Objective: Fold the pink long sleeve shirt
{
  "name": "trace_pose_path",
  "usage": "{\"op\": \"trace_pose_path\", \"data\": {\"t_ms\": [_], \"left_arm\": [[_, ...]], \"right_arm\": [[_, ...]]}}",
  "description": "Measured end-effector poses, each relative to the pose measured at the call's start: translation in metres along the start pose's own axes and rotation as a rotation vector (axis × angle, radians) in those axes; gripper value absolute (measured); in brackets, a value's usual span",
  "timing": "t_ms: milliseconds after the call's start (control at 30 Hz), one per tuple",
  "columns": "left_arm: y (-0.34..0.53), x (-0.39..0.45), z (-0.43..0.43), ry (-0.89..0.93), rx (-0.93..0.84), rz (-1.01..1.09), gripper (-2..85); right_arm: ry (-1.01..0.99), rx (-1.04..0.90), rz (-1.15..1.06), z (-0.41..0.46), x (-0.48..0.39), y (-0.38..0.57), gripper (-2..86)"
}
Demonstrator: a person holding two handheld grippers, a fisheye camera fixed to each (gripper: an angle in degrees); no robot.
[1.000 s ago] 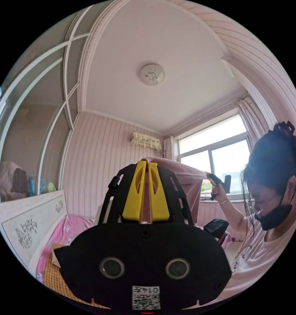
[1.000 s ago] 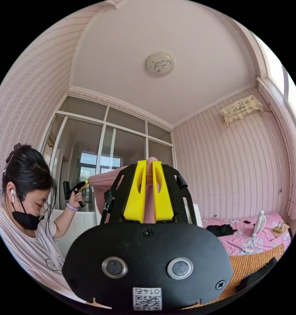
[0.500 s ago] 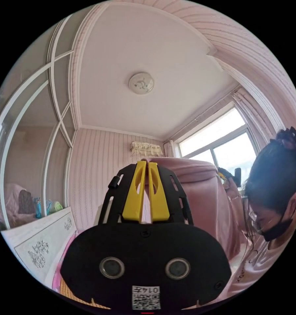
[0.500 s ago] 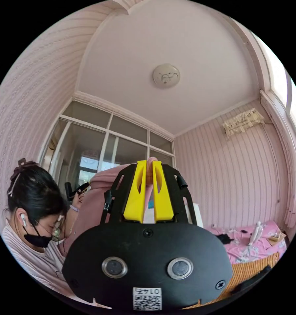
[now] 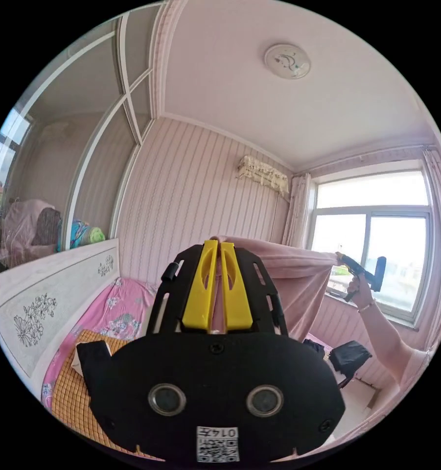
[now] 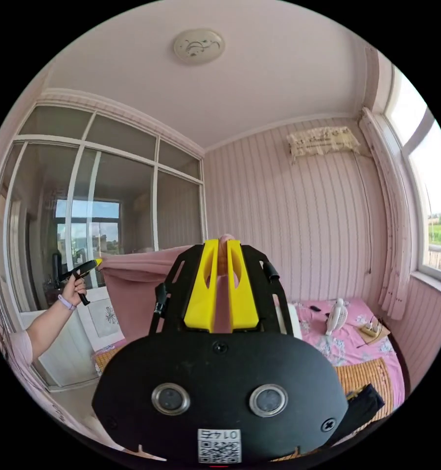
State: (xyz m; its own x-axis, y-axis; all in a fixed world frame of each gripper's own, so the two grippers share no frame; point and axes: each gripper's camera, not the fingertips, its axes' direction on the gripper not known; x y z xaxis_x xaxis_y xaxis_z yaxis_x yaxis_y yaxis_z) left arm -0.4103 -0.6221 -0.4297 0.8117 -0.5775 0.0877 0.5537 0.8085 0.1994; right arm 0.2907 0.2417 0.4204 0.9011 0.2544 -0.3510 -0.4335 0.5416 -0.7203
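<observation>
left claw clamps shirt | right claw likewise | arms apparently outstretched

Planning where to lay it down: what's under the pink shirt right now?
The pink shirt hangs stretched between the left gripper and right gripper, above the bed. The patch directly beneath is hidden by cloth and grippers.

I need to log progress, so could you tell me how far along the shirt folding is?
Done: the pink shirt is picked up, with the left gripper and right gripper each shut on an edge. In hand: it hangs spread between them, above the bed. Left: no fold shows yet, so every fold remains.
</observation>
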Motion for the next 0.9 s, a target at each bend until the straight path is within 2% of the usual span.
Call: {"op": "trace_pose_path", "data": {"t_ms": [100,200,300,367,533,633,767,900], "left_arm": [[0.012,0.005,0.019,-0.006,-0.003,0.03,-1.0],[0.077,-0.007,0.05,-0.022,-0.122,0.054,-1.0],[0.19,-0.029,0.076,-0.037,-0.357,0.047,-1.0],[0.306,-0.05,0.096,-0.079,-0.595,-0.006,-1.0],[0.521,-0.084,0.119,-0.159,-0.953,-0.167,-1.0],[0.619,-0.087,0.121,-0.21,-1.149,-0.219,-0.9],[0.703,-0.07,0.115,-0.227,-1.362,-0.153,-0.8],[0.724,-0.055,0.108,-0.228,-1.37,-0.1,-0.7]], "right_arm": [[-0.026,-0.043,-0.064,0.005,-0.008,0.03,2.2],[0.018,-0.178,-0.05,0.02,-0.001,0.113,2.6],[-0.006,-0.409,0.054,0.042,0.012,0.233,2.9],[-0.005,-0.576,0.119,0.056,0.015,0.316,3.1],[-0.043,-0.98,0.478,0.074,0.018,0.55,4.0],[0.001,-1.132,0.584,0.066,0.003,0.633,4.3],[0.024,-1.247,0.593,0.058,-0.015,0.676,4.0],[-0.001,-1.249,0.612,0.049,-0.029,0.685,3.0]]}}
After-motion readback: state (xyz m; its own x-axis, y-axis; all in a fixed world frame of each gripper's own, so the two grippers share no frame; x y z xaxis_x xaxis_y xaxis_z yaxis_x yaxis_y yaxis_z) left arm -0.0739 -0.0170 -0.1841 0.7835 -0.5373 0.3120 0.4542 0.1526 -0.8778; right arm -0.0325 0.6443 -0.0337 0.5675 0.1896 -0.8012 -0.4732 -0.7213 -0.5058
